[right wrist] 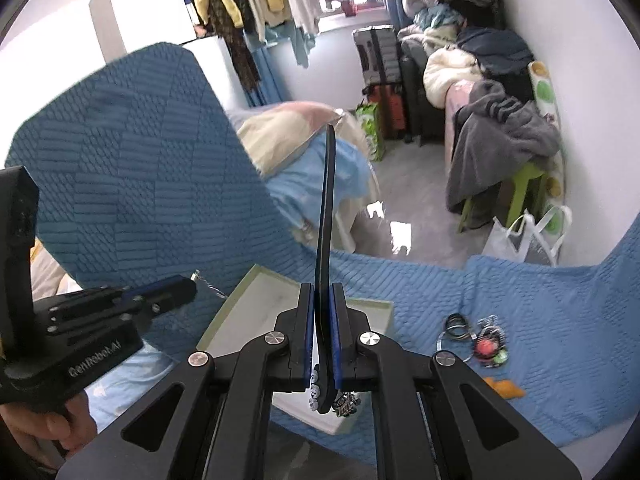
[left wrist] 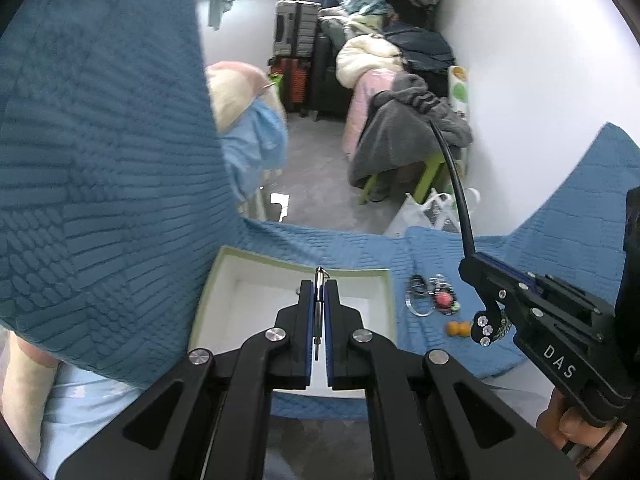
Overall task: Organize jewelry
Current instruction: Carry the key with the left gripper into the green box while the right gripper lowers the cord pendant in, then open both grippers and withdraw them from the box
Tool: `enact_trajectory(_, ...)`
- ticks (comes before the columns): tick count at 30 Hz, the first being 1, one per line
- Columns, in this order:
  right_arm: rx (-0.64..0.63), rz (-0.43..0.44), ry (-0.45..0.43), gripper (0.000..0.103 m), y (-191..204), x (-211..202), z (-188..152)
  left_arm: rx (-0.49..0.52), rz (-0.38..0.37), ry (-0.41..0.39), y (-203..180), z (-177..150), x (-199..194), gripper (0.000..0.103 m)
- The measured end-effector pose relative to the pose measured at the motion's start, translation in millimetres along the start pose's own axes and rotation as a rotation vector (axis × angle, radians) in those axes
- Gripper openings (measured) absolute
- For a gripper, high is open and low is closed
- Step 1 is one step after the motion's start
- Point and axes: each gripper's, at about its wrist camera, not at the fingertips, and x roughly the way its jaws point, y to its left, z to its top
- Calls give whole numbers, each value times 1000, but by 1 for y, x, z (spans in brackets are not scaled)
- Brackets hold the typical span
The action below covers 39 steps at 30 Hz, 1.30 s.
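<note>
A shallow white box with a green rim (left wrist: 384, 280) lies on the blue quilted cover. My left gripper (left wrist: 319, 285) is shut on a thin silver metal piece (left wrist: 318, 312) and holds it over the box. My right gripper (right wrist: 321, 292) is shut on a black headband (right wrist: 327, 200) with rhinestone flowers at its end (left wrist: 485, 330); the band stands upright. The right gripper shows right of the box in the left wrist view (left wrist: 492, 280). The left gripper shows at the left in the right wrist view (right wrist: 188, 286), a thin chain hanging from it. The box also shows there (right wrist: 236, 296).
A small pile of hair ties, rings and a pink bead piece (left wrist: 434, 298) lies right of the box, with an orange bead (left wrist: 459, 329) beside it. The same pile (right wrist: 478, 340) shows in the right wrist view. A raised blue quilt fold (left wrist: 100, 160) stands at the left. Beyond is a cluttered room.
</note>
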Motion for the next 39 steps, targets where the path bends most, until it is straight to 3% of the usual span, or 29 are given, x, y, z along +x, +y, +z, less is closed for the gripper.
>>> enact_trajectory(6, 17, 12, 72, 6, 5, 42, -13, -36, 27, 50, 32, -13, 31, 4)
enact_trajectory(18, 23, -18, 223, 6, 5, 117, -47, -65, 26, 170, 60, -41, 103, 4)
enact_trajectory(25, 11, -39, 277, 6, 5, 142, -61, -99, 21, 204, 73, -53, 117, 4)
enact_trajectory(31, 15, -40, 281, 10, 4, 140, -61, -97, 35, 207, 75, -55, 110, 6)
enact_trajectory(33, 16, -28, 273, 18, 4, 135, -58, -92, 34, 207, 74, -54, 105, 25)
enact_trajectory(34, 16, -23, 265, 23, 5, 131, -56, -92, 36, 200, 74, -53, 102, 47)
enact_trajectory(35, 17, -22, 257, 27, 4, 127, -54, -90, 45, 182, 72, -52, 97, 61)
enact_trajectory(37, 20, -13, 238, 29, 4, 117, -49, -82, 50, 148, 67, -49, 85, 63)
enact_trajectory(39, 24, -9, 221, 43, 3, 107, -43, -80, 40, 138, 64, -46, 77, 63)
